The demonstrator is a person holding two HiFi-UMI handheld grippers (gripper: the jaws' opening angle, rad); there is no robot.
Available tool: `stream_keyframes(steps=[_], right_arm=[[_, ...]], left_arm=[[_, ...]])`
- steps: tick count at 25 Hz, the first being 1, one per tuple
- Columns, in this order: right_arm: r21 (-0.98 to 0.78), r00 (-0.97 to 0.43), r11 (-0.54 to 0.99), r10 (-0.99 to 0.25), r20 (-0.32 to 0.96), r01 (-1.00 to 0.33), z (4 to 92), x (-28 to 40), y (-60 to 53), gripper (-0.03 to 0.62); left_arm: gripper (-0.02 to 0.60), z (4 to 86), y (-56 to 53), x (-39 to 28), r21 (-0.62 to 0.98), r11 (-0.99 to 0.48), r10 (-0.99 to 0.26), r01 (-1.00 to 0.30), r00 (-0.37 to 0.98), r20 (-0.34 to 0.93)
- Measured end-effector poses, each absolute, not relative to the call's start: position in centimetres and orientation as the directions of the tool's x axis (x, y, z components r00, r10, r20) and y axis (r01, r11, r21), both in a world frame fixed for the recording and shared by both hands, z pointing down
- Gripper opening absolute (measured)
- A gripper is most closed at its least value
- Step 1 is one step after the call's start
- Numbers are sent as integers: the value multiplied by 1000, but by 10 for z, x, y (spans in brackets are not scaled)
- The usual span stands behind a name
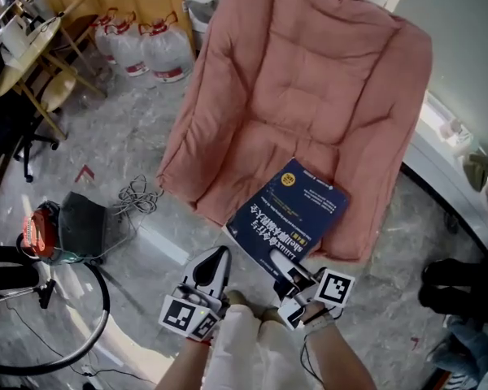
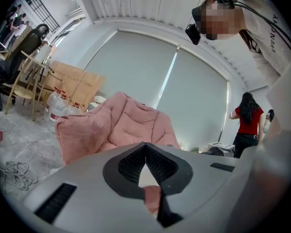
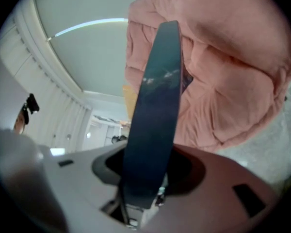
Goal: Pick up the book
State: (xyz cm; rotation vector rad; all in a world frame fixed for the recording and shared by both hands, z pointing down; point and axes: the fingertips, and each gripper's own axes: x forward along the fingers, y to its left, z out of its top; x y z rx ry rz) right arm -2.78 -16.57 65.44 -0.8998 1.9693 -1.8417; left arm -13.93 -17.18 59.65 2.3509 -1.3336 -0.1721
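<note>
Can't see the near corner of the blue book (image 1: 291,216), buried under the right gripper (image 1: 285,271). Can't read the cover print either: too small, and upside down from the head view. Only getting it edge-on in the right gripper view, so no cover there at all, just a dark slab running up in front of the pink padded chair (image 1: 309,80). Hard to say whether its far end touches the seat or hangs clear of it. Also losing the forearms (image 1: 333,364), chopped off at the near edge of the head view.

On to the tools. Clamped on the book's near corner with the right one, jaws held partway apart by its thickness, pads pressing on both faces. Poking out over the near edge of the chair seat, far end pointing toward the backrest. Holding nothing in the left gripper (image 1: 214,266): parked just left of the book, not touching it, pinched together with only a sliver of pink showing through.
</note>
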Motion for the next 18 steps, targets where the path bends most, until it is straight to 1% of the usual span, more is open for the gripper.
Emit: stream_keyframes(steps=[18], right_arm=[[-962, -772, 88, -618, 152, -260, 548, -20, -174, 186]], left_arm=[[9, 495, -178, -130, 407, -478, -843, -778, 536, 34]])
